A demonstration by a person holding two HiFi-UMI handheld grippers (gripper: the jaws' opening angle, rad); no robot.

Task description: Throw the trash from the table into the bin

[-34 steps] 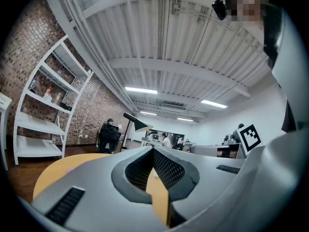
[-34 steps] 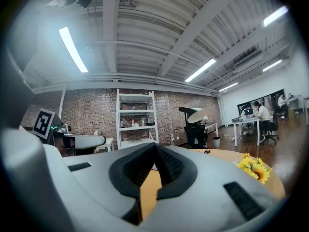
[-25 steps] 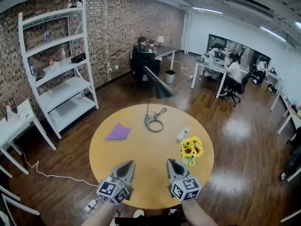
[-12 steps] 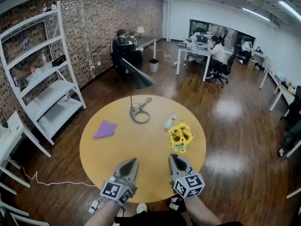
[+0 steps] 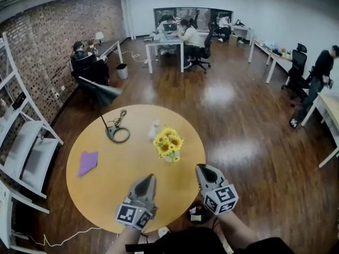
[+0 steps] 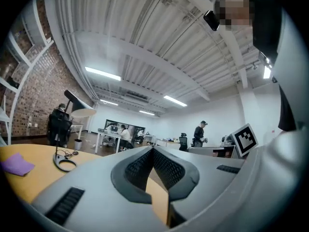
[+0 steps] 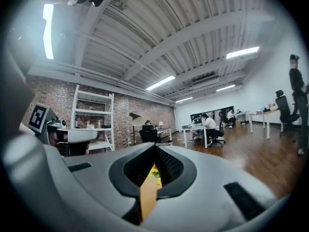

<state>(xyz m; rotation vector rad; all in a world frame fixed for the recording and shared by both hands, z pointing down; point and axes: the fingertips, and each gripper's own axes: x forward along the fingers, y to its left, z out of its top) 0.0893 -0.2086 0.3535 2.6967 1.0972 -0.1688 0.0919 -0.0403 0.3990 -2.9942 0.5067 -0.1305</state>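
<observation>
Fingers point(image 6: 139, 167) are pressing together, empty, on the grey left gripper point(image 5: 149, 178) and grey right gripper point(image 5: 204, 169), hovering at the round yellow table point(image 5: 119, 165)'s edge, presumably before any pickup.

Bright, even light pours from ceiling strips point(image 7: 160, 82), with white glare patches on the wood floor point(image 5: 220, 95) far right. Strong fisheye bending at the edges, and black corners in both gripper views.

A brick wall point(image 5: 47, 30) meets glossy wood floor point(image 5: 238, 120).
</observation>
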